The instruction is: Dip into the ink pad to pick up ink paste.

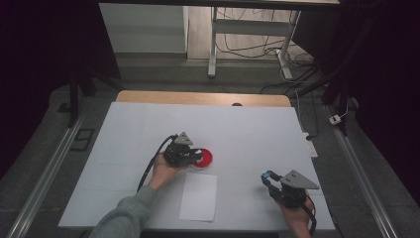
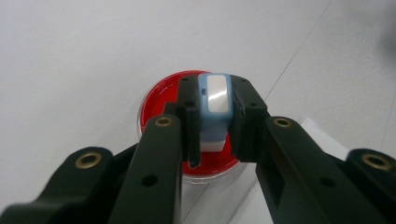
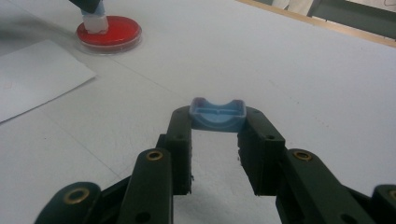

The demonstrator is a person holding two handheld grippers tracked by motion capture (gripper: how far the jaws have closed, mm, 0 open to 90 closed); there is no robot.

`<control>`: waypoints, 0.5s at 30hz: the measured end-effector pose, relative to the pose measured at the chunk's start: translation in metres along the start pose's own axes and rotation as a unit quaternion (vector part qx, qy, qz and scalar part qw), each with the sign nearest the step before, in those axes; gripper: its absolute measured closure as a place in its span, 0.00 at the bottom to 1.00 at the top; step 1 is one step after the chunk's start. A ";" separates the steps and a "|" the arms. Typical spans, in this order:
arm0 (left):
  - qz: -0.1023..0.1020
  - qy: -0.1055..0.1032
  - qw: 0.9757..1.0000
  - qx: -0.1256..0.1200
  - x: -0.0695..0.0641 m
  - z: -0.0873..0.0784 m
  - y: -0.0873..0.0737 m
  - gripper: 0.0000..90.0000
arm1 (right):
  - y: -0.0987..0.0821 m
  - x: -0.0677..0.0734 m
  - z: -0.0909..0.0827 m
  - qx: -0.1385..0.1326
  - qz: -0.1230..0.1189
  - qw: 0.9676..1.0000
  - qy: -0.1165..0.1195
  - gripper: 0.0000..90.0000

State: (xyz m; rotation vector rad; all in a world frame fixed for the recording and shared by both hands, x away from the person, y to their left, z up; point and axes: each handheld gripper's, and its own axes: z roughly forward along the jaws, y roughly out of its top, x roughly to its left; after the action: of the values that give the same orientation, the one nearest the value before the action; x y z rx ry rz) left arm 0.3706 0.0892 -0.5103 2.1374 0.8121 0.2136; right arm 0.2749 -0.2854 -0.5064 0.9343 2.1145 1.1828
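So the left gripper has a small blue-and-white stamp clamped upright between its jaws, the pale base pointing down into the round red ink pad right below the tips. That grip makes sense: holding the stamp by its sides keeps the bottom face free to press flat on the ink, and keeping it upright means it loads evenly. From the right gripper view the white foot of the stamp looks like it's sitting on the red surface, though honestly the angle is low, so I can't swear it's pressed down rather than just hovering over it.

The right gripper is parked well off to the side, closed on a little blue cap at its very tips. My guess is that's the stamp's cover, kept out of the way so it doesn't get lost or inked. The jaws are only as wide as the cap.

Just beside the left gripper, on the person's side of it, lies a white sheet of paper flat on the table. It's placed so the inked stamp only needs a short hop over to reach it. Probably that's where the print goes next.
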 end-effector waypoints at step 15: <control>-0.005 0.010 0.999 -0.032 -0.001 -0.011 0.004 0.84 | 0.000 -0.001 -0.001 0.000 0.002 1.000 0.000 0.73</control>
State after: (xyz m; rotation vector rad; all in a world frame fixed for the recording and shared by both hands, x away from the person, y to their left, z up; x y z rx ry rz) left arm 0.3675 0.0941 -0.5000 2.0735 0.8156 0.2533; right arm 0.2748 -0.2861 -0.5060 0.9392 2.1129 1.1848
